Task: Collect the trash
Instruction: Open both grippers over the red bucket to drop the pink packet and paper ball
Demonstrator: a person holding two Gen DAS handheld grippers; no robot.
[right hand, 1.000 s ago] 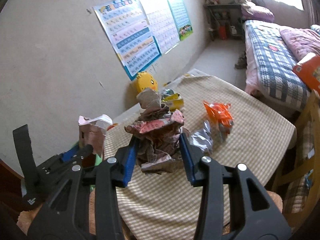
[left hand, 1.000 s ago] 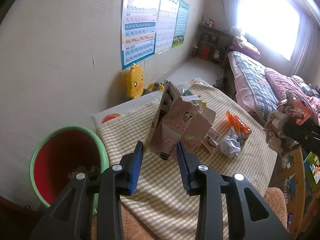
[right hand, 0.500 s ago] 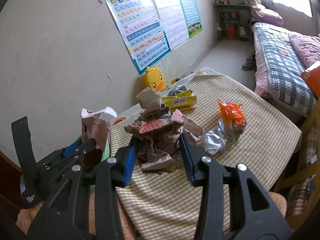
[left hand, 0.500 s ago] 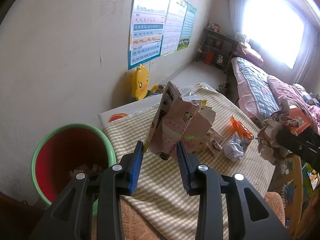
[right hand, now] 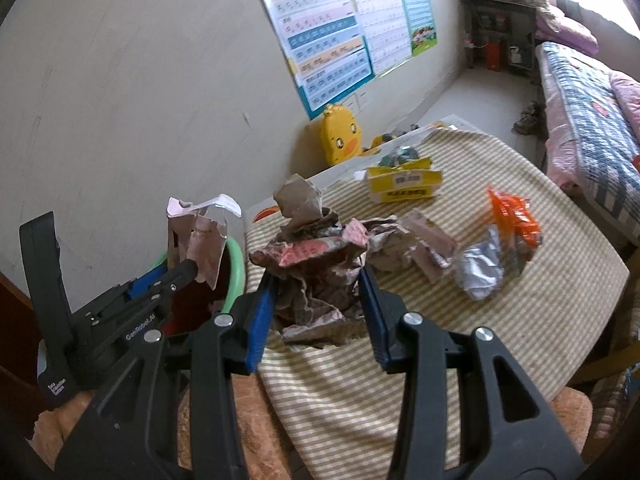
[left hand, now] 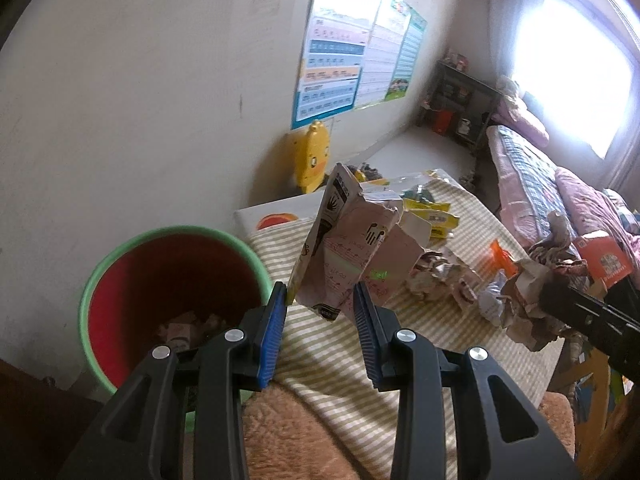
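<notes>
Beside the striped table (left hand: 400, 344), at floor level: red bucket with green rim (left hand: 168, 236), mouth upward, some scraps already at its bottom — presumably the bin for the collected trash. Left gripper (left hand: 320, 312) clamped on a torn pink carton (left hand: 352, 248), carton upright above the pads, held off the cloth and just to the right of the bucket; gripped low, probably so that the bulk clears the rim at the drop. Right gripper (right hand: 318, 304) clenched on a crumpled wad of brown and pink paper (right hand: 312, 264), lifted clear of the tablecloth, near the table's front edge and close to the left gripper's side. Left on the cloth, not yet collected: yellow box (right hand: 404, 186), orange wrapper (right hand: 516, 216), silver foil wrapper (right hand: 480, 268), further crumpled paper (right hand: 400, 244). Against the wall (left hand: 140, 100), a yellow duck toy (left hand: 314, 156) beneath posters (left hand: 344, 72). Compared with a second ago: bucket larger and nearer the centre of the left view, its rim now close under the left jaw; both loads carried across toward it, grip on each unchanged — approach to the bin apparently well under way, release not yet made.
</notes>
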